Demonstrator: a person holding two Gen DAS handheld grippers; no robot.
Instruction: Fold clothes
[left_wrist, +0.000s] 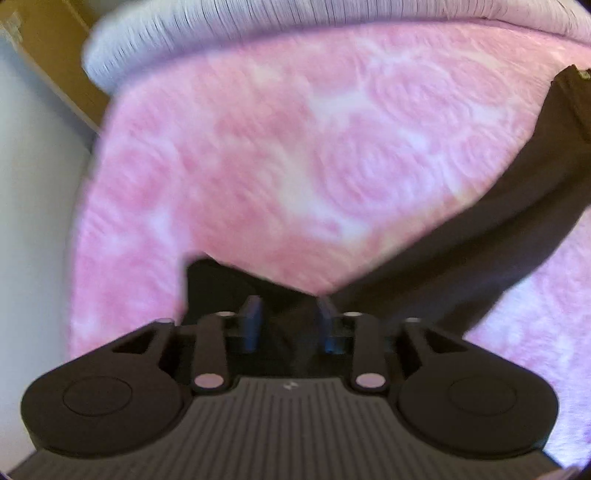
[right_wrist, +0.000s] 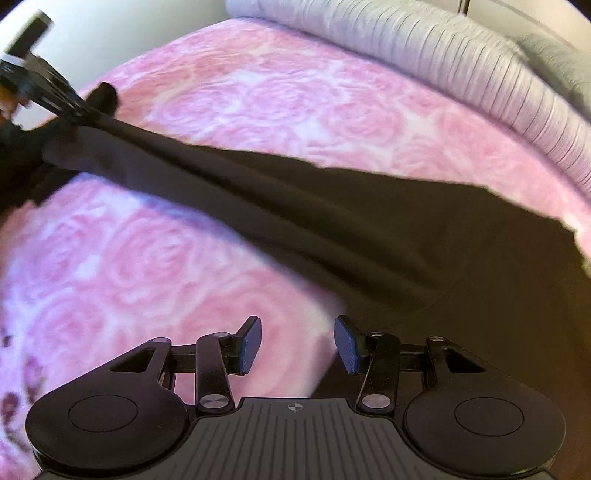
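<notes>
Left gripper (left_wrist: 290, 321) jaws apart w/ dark garment (right_wrist: 332, 229) cloth between, grip unclear; right gripper (right_wrist: 297, 343) apart, empty, near bed (right_wrist: 258, 92) edge. Re-pinch hem, pull taut.

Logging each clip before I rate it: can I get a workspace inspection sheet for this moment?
Surface: bed with pink rose-print cover.
Job's things: dark garment, stretched across the cover.
Clutter: nothing seen.
Grippers: left gripper has dark cloth between its fingers, grip unclear through blur; right gripper open, empty, at the garment's edge.
Cables: nothing seen.
Surroundings: rolled grey ribbed blanket along the bed's far edge; brown wooden furniture beside the bed.
</notes>
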